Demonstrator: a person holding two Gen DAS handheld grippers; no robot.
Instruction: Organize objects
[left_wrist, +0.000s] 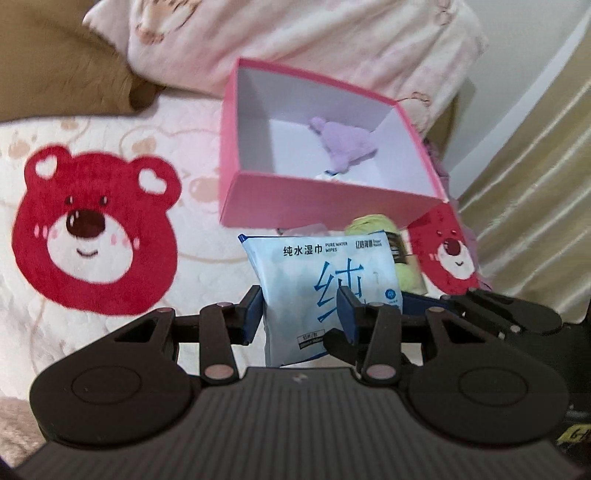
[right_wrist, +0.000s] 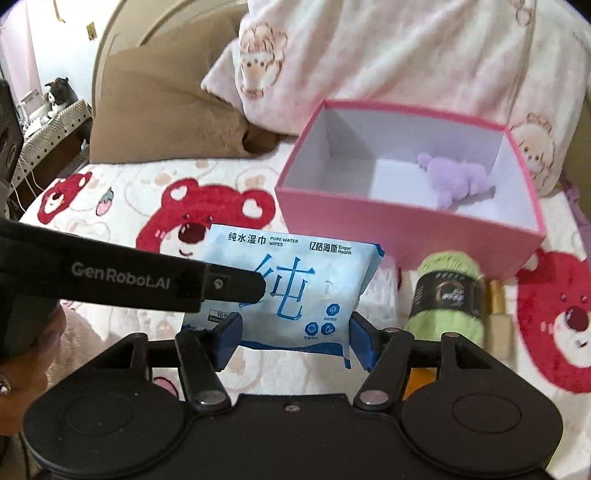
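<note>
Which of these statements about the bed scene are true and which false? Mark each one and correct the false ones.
1. The pink box holds a purple plush toy. True.
2. The wipes pack lies inside the box. False: it is outside, in front of the box, between the fingers of the left hand-held gripper.
3. The green yarn ball sits outside the box. True.
4. The box is closed with a lid. False: it is open on top.
5. The bedspread shows red bear faces. True.
</note>
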